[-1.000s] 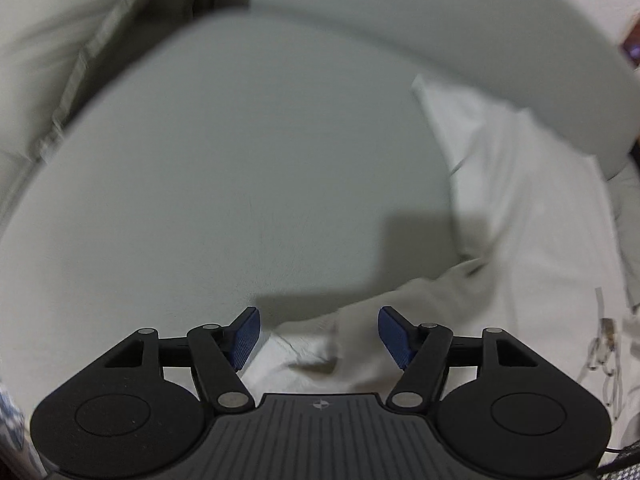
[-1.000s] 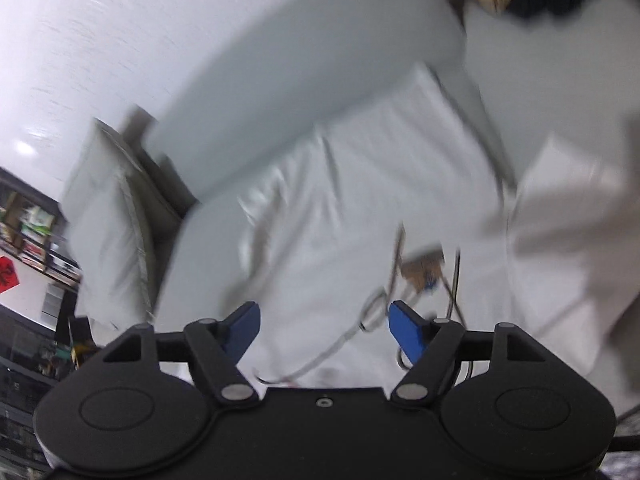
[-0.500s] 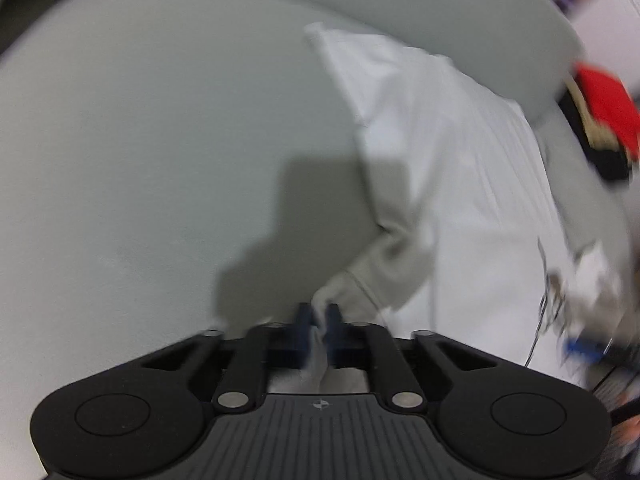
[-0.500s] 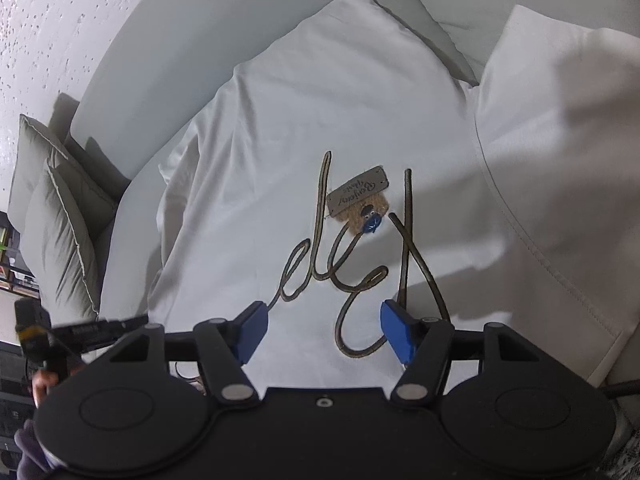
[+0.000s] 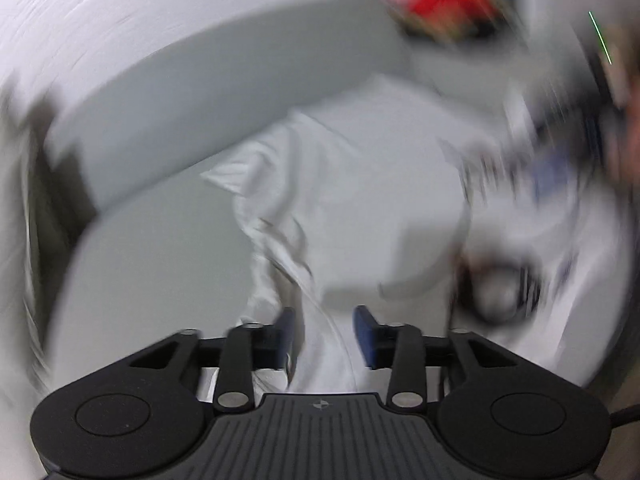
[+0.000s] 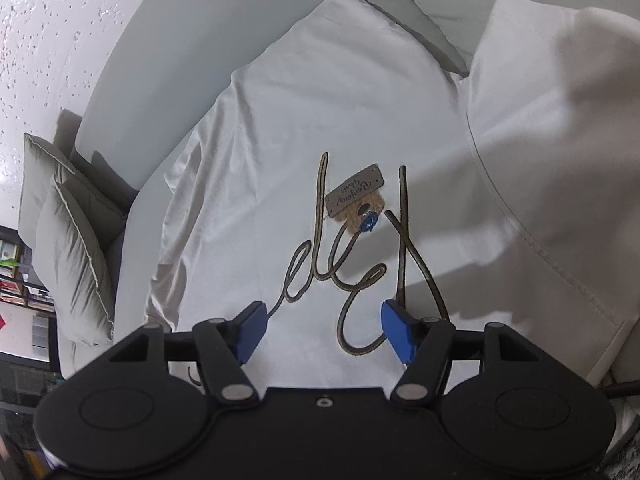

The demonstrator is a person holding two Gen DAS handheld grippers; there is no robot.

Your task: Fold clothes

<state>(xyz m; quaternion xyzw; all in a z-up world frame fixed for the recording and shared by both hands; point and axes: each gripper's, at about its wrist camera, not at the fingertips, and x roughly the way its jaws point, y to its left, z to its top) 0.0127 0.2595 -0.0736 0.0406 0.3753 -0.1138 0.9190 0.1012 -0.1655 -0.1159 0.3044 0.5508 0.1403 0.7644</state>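
A white garment point(image 6: 320, 128) with looping gold embroidery point(image 6: 352, 264) and a small brown tag point(image 6: 356, 196) lies spread on a grey sofa seat. Its left edge is folded inward with wrinkles point(image 6: 176, 232). My right gripper point(image 6: 322, 330) is open and empty, hovering over the garment's near edge. In the blurred left wrist view the same garment point(image 5: 360, 184) shows, with a bunched strip of its cloth point(image 5: 320, 344) lying between the fingers of my left gripper point(image 5: 326, 340), which is open.
A grey sofa backrest point(image 6: 224, 40) curves behind the garment. Two beige cushions point(image 6: 68, 232) stand at the left. A white cushion point(image 6: 560, 128) lies at the right. A blurred red object point(image 5: 440, 4) sits at the far end in the left wrist view.
My left gripper, shut on the garment's sleeve edge half a second ago, has opened and swung right. The left edge now lies folded inward. My right gripper stays open above the embroidery.
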